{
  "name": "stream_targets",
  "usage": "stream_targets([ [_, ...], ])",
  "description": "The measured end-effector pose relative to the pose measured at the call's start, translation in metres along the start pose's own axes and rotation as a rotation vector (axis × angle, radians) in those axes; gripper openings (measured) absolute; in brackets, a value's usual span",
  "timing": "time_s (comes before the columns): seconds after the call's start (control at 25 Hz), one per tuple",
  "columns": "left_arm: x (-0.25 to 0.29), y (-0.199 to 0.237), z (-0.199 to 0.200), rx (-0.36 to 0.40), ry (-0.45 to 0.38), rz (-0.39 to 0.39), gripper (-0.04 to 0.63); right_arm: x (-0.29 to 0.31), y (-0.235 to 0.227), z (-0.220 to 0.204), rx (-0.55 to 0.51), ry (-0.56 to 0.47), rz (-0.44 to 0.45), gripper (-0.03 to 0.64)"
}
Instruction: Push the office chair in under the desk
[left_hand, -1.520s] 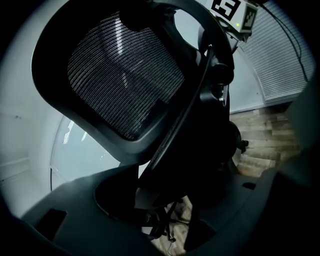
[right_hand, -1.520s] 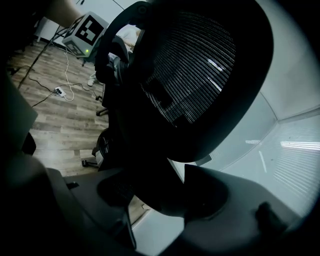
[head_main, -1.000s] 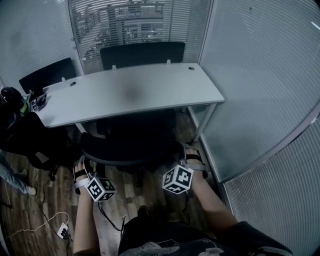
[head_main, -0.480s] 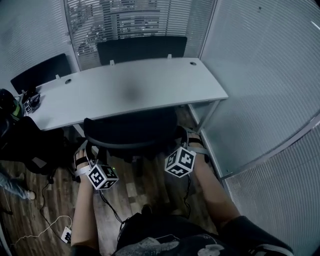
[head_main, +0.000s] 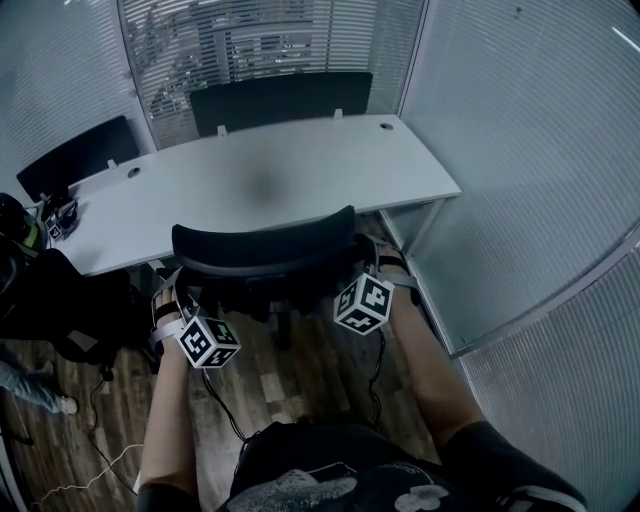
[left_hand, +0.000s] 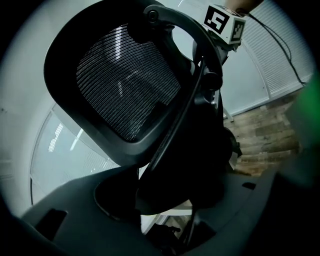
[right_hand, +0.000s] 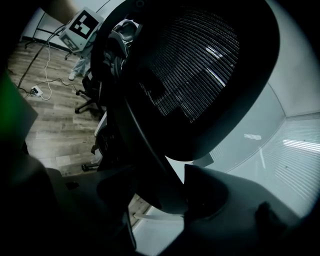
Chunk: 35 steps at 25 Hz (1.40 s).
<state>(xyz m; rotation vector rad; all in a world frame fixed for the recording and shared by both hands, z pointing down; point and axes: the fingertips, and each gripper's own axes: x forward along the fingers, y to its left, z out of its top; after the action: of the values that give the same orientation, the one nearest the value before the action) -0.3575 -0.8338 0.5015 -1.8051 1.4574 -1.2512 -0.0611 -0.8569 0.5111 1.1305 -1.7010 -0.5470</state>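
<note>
Two tongs hold the office chair (head_main: 262, 250) by its backrest, one at each side. The left tongs (head_main: 172, 295) stand wide, with the dark frame at the left edge of the mesh back between the jaws and pressed by them. The right tongs (head_main: 362, 255) stand just as wide, closed on the frame at the right edge. Seen from the head view, the chair's seat is hidden beneath the pale tabletop (head_main: 320, 170), and the curved top of the backrest sits just in front of the tabletop's near edge. The left gripper view shows the mesh back rising above the left tongs (left_hand: 165, 200); the right gripper view shows the same above the right tongs (right_hand: 160, 195). Another dark chair (head_main: 60, 300) stands to the left on the wooden floor (head_main: 300, 370).
</note>
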Motion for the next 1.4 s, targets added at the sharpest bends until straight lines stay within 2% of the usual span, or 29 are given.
stream_targets([
  [0.56,0.04,0.015,0.005,0.016,-0.005,-0.002,0.264,0.045,-0.022,0.009,-0.02,0.012,-0.035,0.287],
  [0.92,0.042,0.021,-0.009,0.005,0.083,-0.027,0.265,0.042,-0.022,0.021,-0.046,-0.022,-0.113,0.287],
  [1.2,0.0,0.004,-0.002,-0.084,0.094,-0.01,0.265,0.004,-0.013,0.01,0.096,-0.08,-0.113,0.287],
  [1.4,-0.044,-0.002,0.011,-0.228,0.058,0.059,0.264,-0.042,-0.01,0.005,0.14,-0.177,-0.143,0.285],
])
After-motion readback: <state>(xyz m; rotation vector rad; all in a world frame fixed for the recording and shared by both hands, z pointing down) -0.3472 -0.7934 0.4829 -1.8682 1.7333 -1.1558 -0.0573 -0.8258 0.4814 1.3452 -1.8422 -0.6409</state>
